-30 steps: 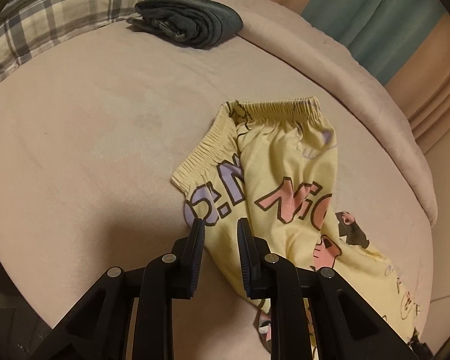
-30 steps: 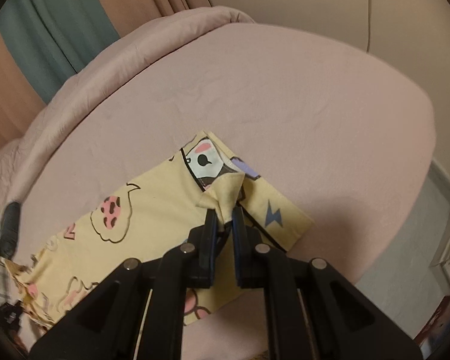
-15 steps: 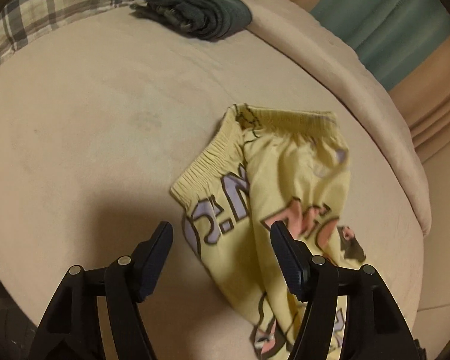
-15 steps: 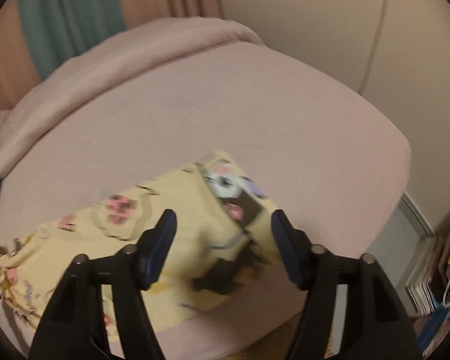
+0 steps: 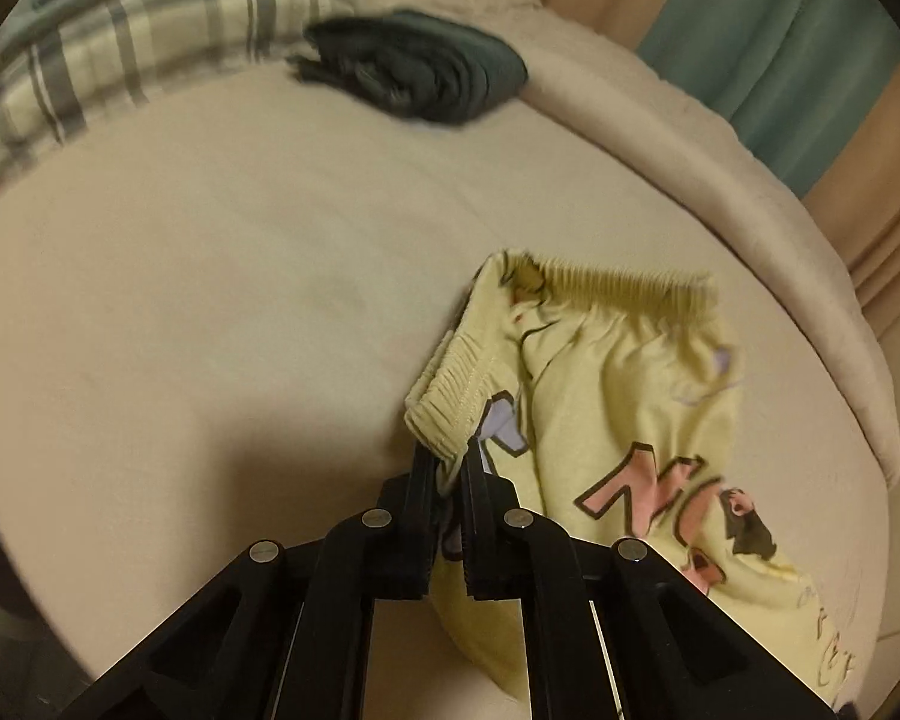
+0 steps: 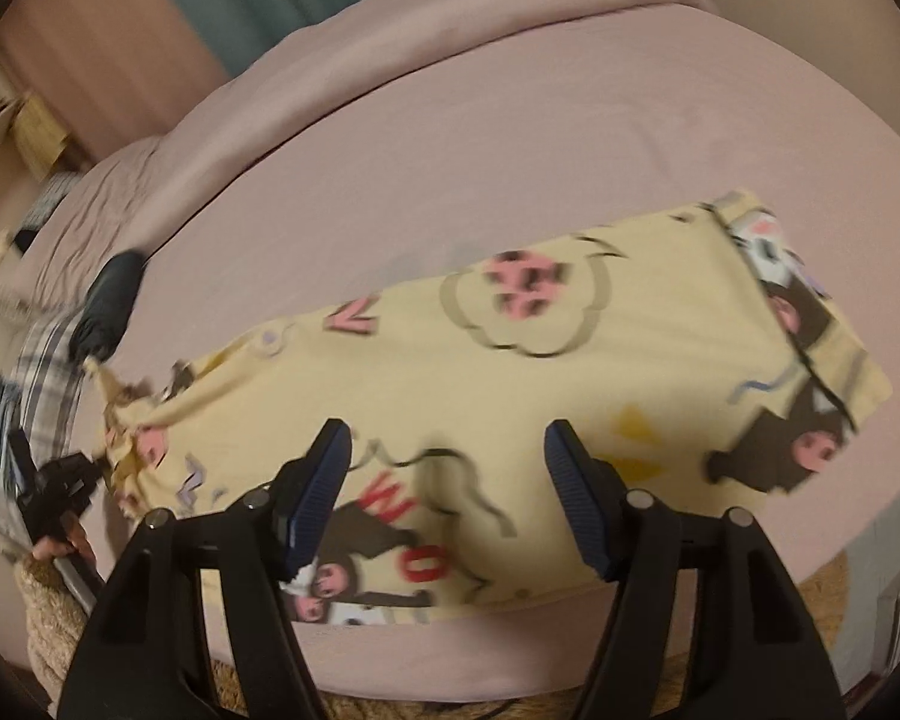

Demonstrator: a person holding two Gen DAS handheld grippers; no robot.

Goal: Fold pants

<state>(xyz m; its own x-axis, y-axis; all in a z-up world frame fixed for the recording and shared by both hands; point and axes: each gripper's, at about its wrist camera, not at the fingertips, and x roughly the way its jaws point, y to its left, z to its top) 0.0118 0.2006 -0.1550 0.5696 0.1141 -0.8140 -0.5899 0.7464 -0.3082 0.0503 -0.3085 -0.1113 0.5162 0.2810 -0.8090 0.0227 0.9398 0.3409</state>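
The yellow cartoon-print pants (image 6: pixel 510 372) lie stretched lengthwise along the near edge of the bed (image 6: pixel 510 138), waistband at one end and leg hem (image 6: pixel 810 324) at the other, with the hem corner close to the mattress's near edge and the cloth lying fairly flat in the middle. At the waist end the elastic waistband (image 5: pixel 600 291) is bunched and partly lifted, one corner of it pulled up off the sheet. The left gripper (image 5: pixel 450 468) has its jaws pressed nearly together on that waistband corner, yellow cloth pinched between them. The right gripper (image 6: pixel 447 450) hovers above the middle of the pants with its jaws spread wide and nothing between them. Beyond the pants the pink sheet runs bare toward the far edge, where a rolled blanket (image 6: pixel 390 60) forms a raised border. A folded dark garment (image 5: pixel 414 72) sits well apart from the pants near the far edge, beside a plaid pillow (image 5: pixel 120 42). Teal and beige curtains (image 5: pixel 780 30) hang behind the bed.
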